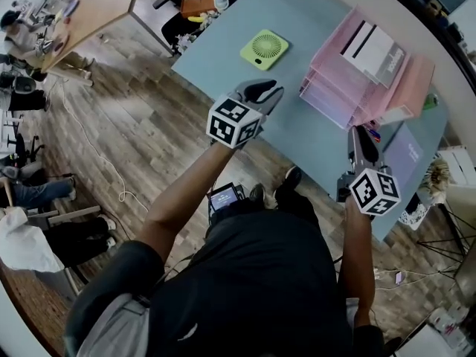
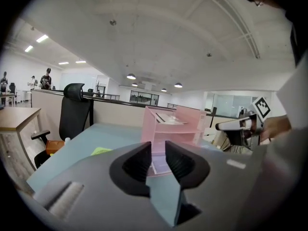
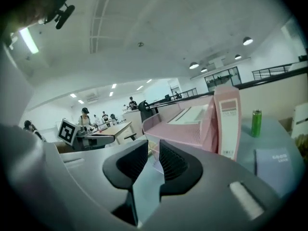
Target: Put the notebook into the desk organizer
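A lavender notebook lies flat on the blue-grey table, to the right of the pink desk organizer. A white and black book lies on the organizer's top tray. My left gripper hovers over the table's near edge, left of the organizer, jaws a narrow gap apart and empty. My right gripper is held near the front edge, just left of the notebook, jaws also a narrow gap apart with nothing between them.
A lime-green round fan lies on the table behind the left gripper. A green can stands beyond the organizer. Wooden floor, a black office chair and other desks surround the table.
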A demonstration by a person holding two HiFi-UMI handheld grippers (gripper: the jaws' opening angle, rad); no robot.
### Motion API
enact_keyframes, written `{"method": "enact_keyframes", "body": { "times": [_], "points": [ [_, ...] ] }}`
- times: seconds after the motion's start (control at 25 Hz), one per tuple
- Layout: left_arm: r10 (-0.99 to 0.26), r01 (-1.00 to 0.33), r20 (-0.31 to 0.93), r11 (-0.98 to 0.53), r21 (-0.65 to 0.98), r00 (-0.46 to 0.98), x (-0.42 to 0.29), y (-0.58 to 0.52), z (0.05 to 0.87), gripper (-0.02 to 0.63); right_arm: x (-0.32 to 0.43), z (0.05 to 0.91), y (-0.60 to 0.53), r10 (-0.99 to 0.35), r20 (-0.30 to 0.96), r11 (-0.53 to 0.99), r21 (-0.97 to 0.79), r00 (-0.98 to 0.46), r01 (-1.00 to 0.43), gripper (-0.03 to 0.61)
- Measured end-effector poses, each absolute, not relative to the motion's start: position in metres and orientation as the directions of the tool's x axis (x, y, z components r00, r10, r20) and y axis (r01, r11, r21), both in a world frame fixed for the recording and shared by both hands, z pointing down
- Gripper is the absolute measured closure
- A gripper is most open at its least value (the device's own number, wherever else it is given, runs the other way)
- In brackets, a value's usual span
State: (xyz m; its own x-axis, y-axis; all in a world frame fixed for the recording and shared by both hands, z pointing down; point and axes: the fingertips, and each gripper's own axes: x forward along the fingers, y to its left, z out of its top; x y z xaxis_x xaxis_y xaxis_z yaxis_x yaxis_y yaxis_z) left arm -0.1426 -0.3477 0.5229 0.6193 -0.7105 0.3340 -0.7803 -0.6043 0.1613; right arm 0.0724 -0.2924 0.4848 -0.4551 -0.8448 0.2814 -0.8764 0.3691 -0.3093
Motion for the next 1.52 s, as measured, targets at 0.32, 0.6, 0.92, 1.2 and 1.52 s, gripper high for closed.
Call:
{"method": "enact_keyframes", "body": {
  "times": [0.32,0.6,0.92,1.2,1.52],
  "points": [
    [-0.734,-0.767,0.250,-0.639,0.062,0.631,-0.180,-0.304,0.456,0.462,0.056,0.396,-0.256,-0.867,0.170,0.460,-0.091,-0.469,-0.883,0.505],
    [-0.761,-0.773,0.192,-0.634,-0.018,0.620,-0.203,-0.264,0.417,0.462,0.054,0.349,-0.219,-0.866,0.139,0.483,-0.016,-0.481,-0.875,0.532],
    [-0.777,-0.780,0.145,-0.624,-0.050,0.613,-0.219,-0.221,0.392,0.462,0.050,0.327,-0.179,-0.871,0.139,0.481,0.039,-0.472,-0.876,0.532],
    [-0.786,-0.789,0.112,-0.614,-0.024,0.608,-0.226,-0.202,0.386,0.462,0.057,0.324,-0.159,-0.886,0.133,0.453,0.053,-0.443,-0.890,0.534],
    [-0.778,-0.782,0.113,-0.623,-0.017,0.618,-0.230,-0.184,0.389,0.463,0.055,0.329,-0.144,-0.893,0.133,0.438,0.041,-0.429,-0.898,0.537]
  ]
}}
